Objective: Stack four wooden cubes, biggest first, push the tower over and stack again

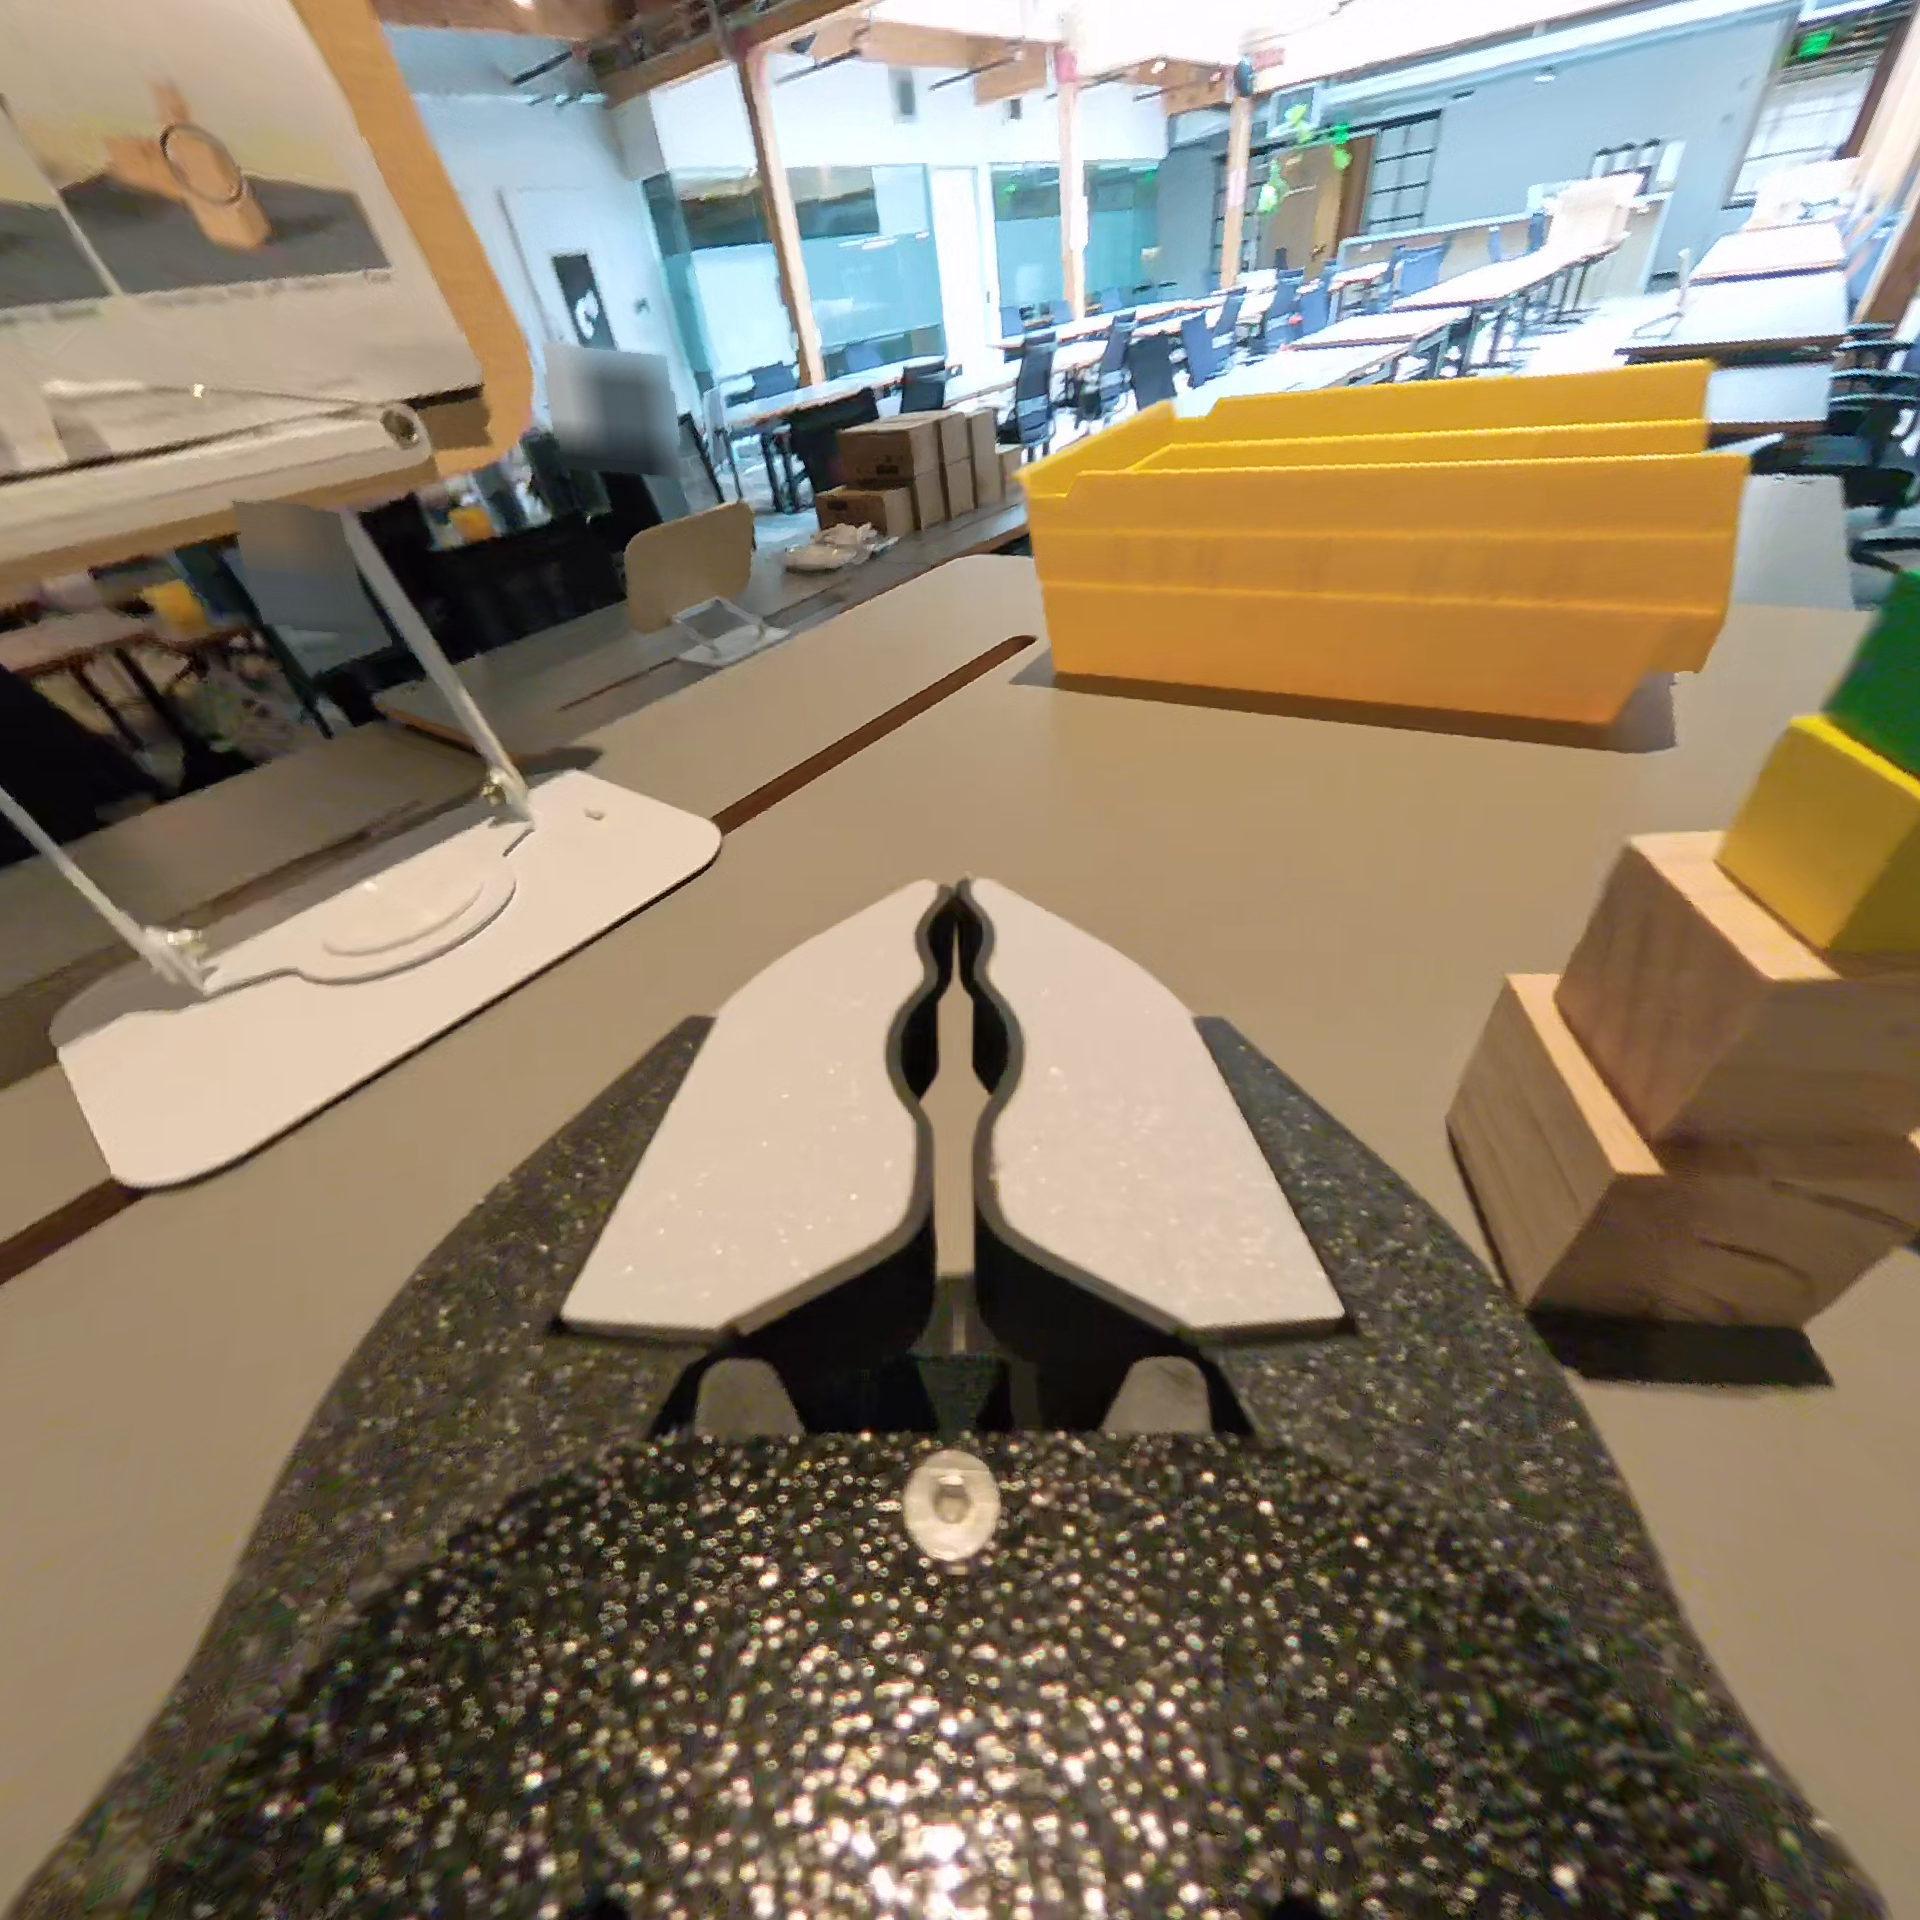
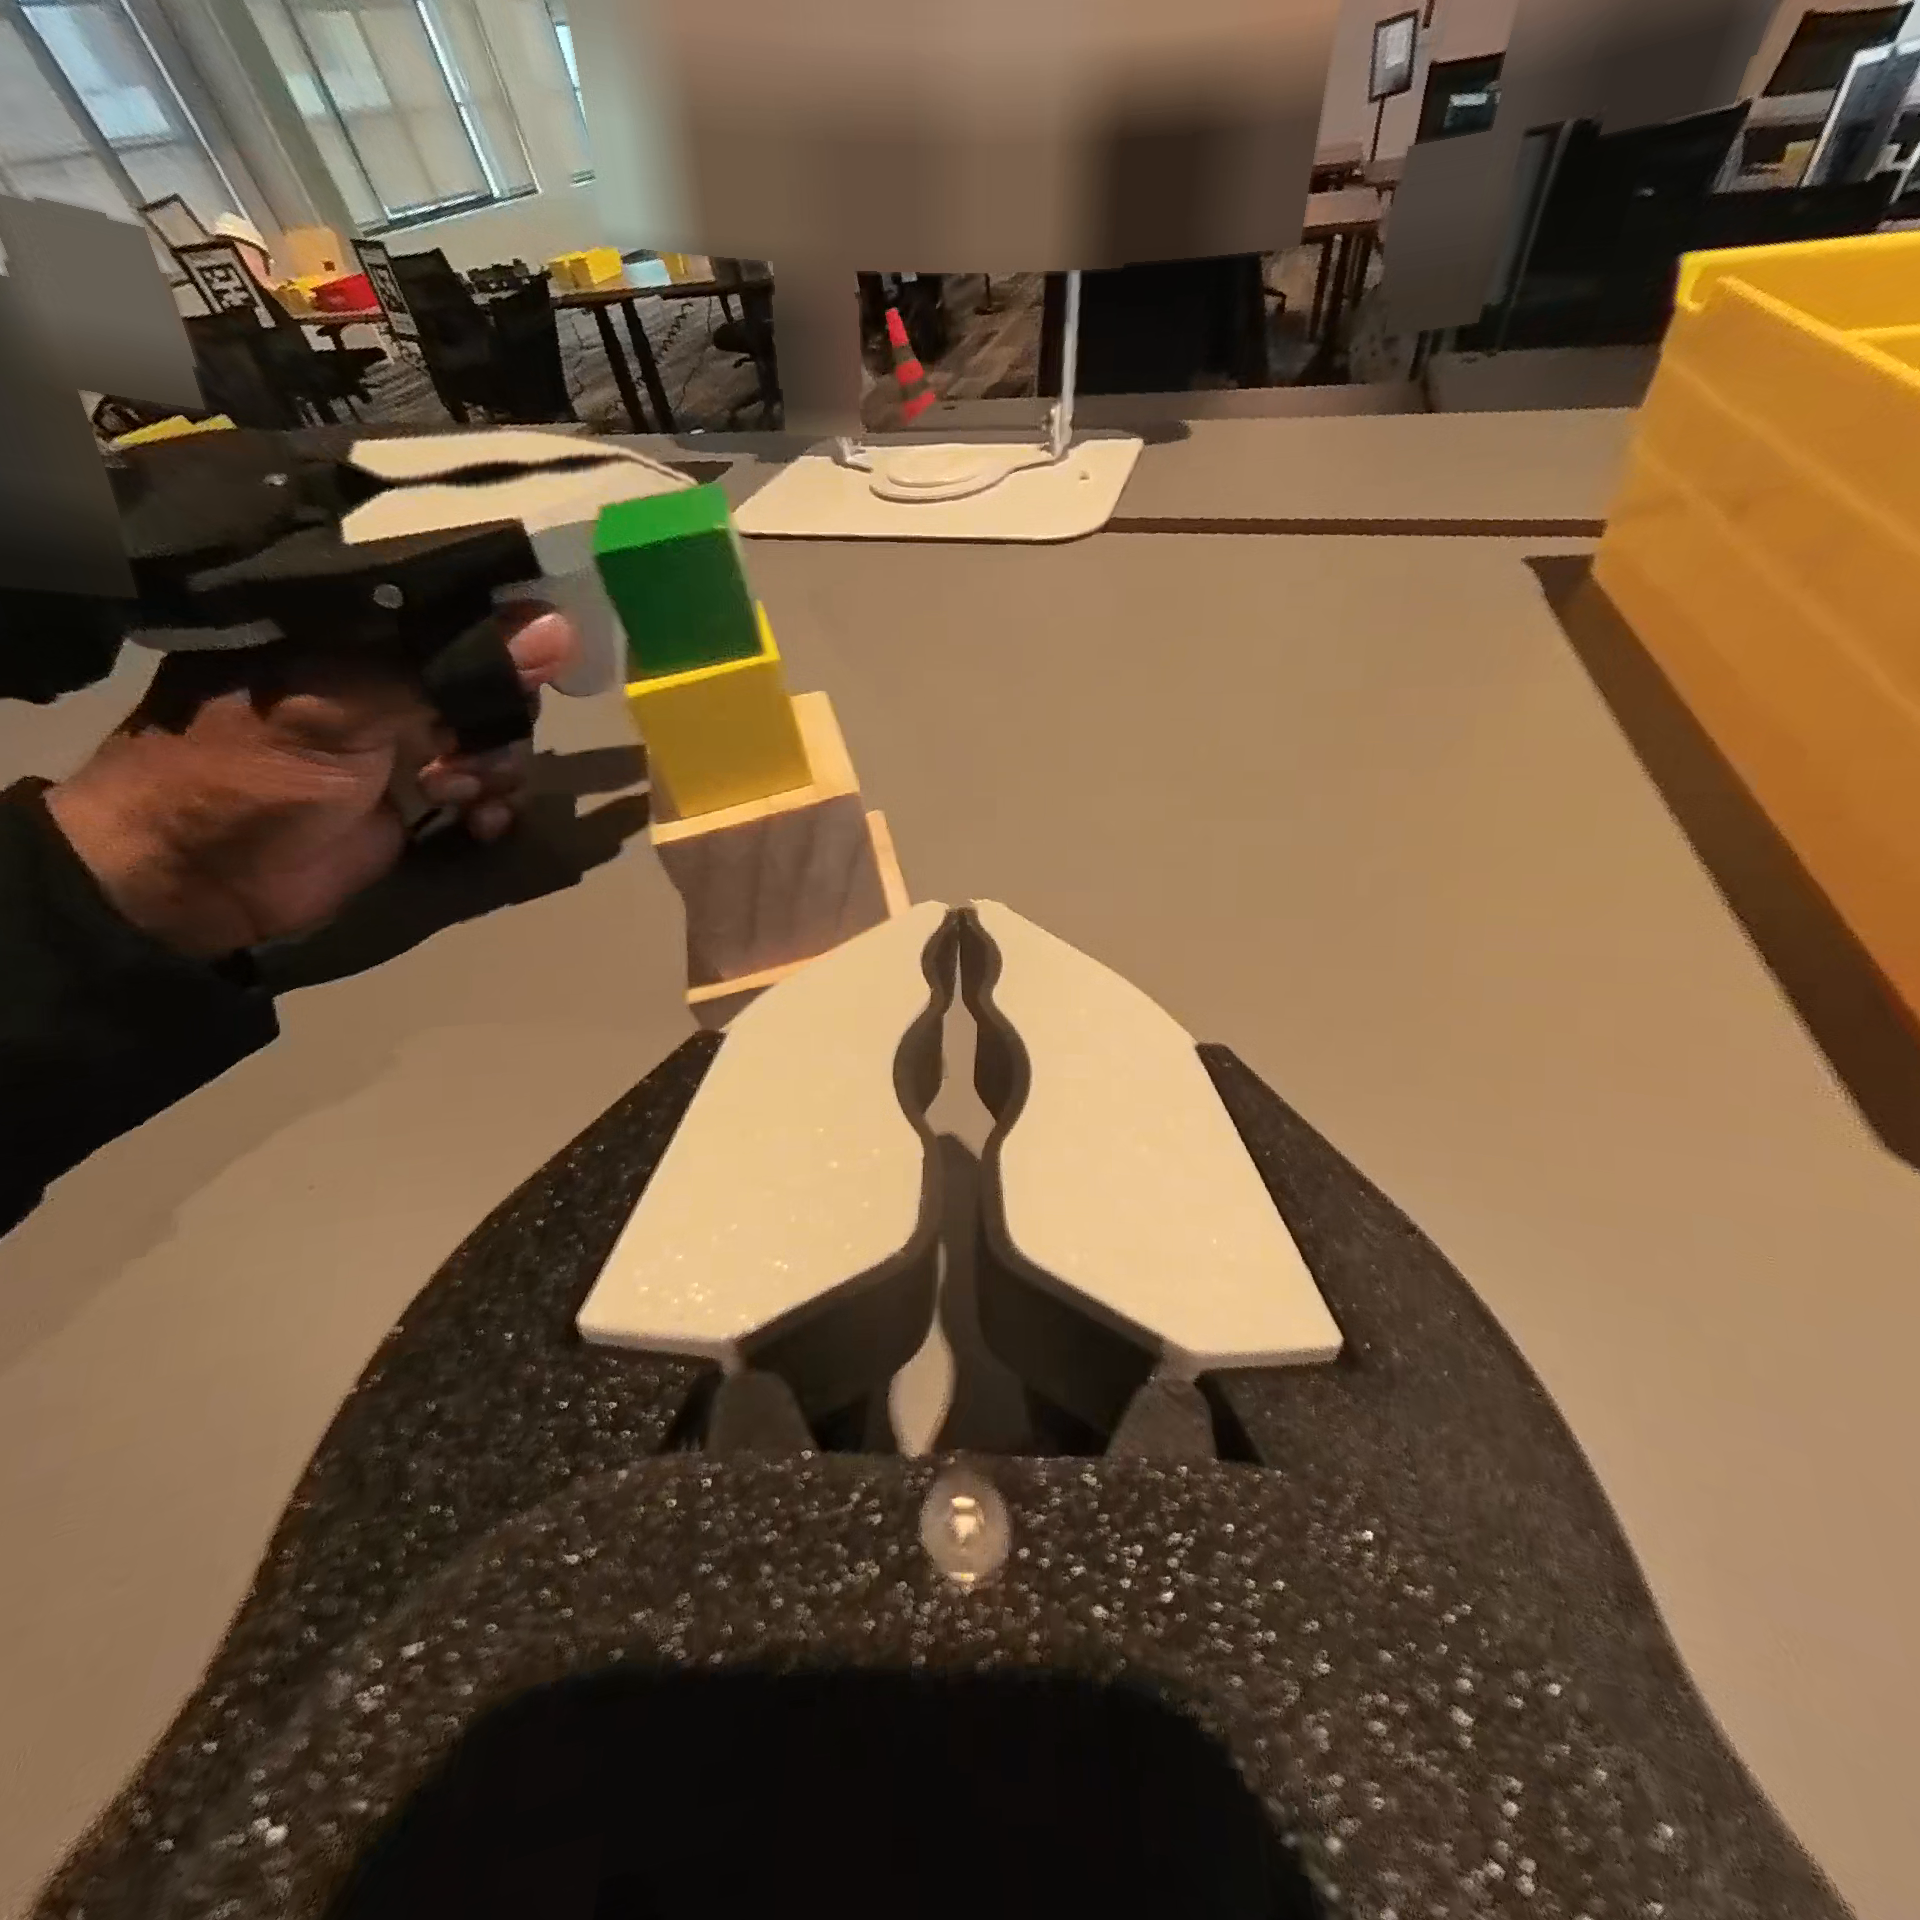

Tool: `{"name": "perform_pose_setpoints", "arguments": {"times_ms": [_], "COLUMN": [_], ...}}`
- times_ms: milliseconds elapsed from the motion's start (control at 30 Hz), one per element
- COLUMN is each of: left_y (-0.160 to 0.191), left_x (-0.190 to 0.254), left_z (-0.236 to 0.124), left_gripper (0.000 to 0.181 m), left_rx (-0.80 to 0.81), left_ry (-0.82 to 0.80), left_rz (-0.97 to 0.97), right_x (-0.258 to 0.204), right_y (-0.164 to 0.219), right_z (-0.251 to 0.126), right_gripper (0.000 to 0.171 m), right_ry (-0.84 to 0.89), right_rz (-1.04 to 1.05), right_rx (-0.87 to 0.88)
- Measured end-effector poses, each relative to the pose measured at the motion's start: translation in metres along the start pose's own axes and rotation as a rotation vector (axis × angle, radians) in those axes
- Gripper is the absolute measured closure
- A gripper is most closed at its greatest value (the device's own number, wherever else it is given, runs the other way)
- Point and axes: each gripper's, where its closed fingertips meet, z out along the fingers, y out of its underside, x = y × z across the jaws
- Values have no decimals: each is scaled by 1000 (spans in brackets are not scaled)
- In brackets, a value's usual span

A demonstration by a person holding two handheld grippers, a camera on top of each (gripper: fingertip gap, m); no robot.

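Observation:
A tower of four cubes stands on the grey table. From the bottom: a large pale wood cube (image 1: 1621, 1216) (image 2: 790, 992), a smaller wood cube (image 1: 1714, 997) (image 2: 779, 883), a yellow cube (image 1: 1829, 842) (image 2: 722, 727) and a green cube (image 1: 1881, 686) (image 2: 675, 587) that tilts on top. My left gripper (image 1: 958, 891) is shut and empty, left of the tower; in the right wrist view it (image 2: 582, 468) sits right beside the green cube, held by a hand. My right gripper (image 2: 964, 916) is shut and empty, just in front of the tower's base.
Stacked yellow bins (image 1: 1371, 561) (image 2: 1787, 623) stand on the table beyond the tower. A white stand base (image 1: 343, 956) (image 2: 935, 478) with a clear holder and a picture card (image 1: 208, 208) sits at the table's edge. Office tables and chairs fill the background. The grippers' ends are close to 20 cm from one another.

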Motion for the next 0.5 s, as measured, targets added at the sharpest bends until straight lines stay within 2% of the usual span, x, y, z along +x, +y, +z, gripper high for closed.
{"name": "perform_pose_setpoints", "arguments": {"times_ms": [33, 133, 300, 500], "left_y": [-2, -6, -15, -4], "left_x": [3, 14, 32, 48], "left_z": [-2, -11, -29, -46], "left_gripper": [181, 181, 181, 181], "left_rx": [18, 53, 77, 13], "left_ry": [7, 39, 82, 46], "left_rz": [21, 54, -60, -132], "right_x": [-2, -3, 2, 19], "right_y": [-1, -2, -9, -10], "right_z": [-1, -2, 1, 14], "right_gripper": [171, 171, 171, 171], "right_ry": [0, -19, -40, -20], "right_rz": [-13, -10, -54, -136], "right_rx": [6, 21, 40, 21]}}
